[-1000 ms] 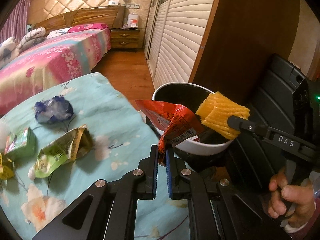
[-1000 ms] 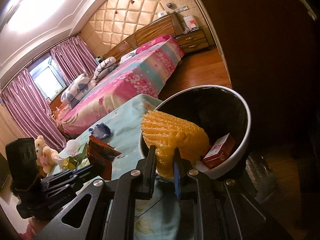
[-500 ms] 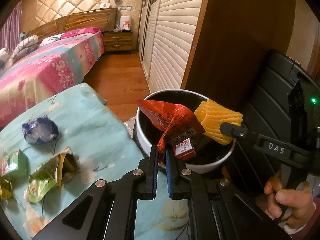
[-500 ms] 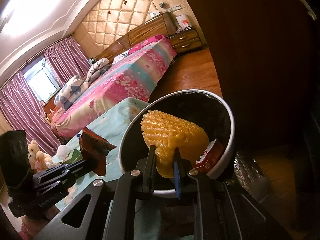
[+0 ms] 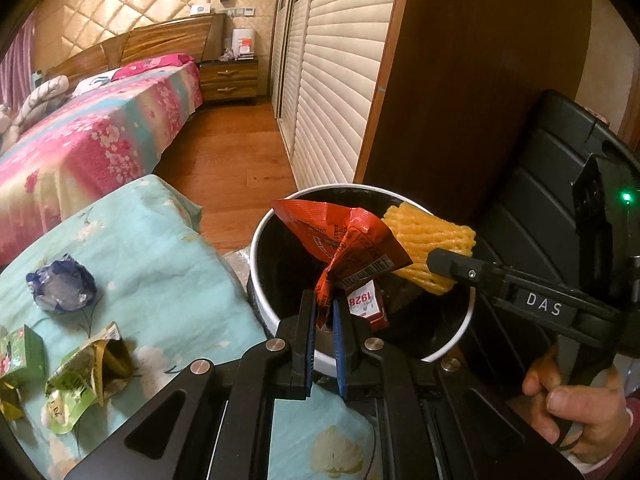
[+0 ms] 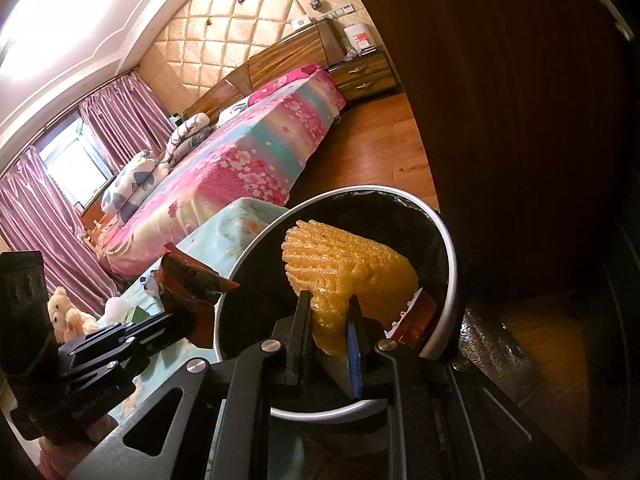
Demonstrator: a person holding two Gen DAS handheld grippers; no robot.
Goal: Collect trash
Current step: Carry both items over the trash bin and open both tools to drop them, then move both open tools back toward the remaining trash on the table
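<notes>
The surface [image 5: 160, 248], under a turquoise flowered cloth, carries a crumpled blue wrapper [image 5: 62, 286] at nine o'clock, with a green packet [image 5: 86, 376] and green carton [image 5: 20, 354] at eight.

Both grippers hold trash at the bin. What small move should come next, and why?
Probably open both. The left gripper pinches the red wrapper and the right gripper the yellow foam net, both over the white-rimmed bin, so release should drop them inside.

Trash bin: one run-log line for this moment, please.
left gripper: shut on red wrapper | right gripper: shut on yellow foam net | both over trash bin | nothing dropped yet
</notes>
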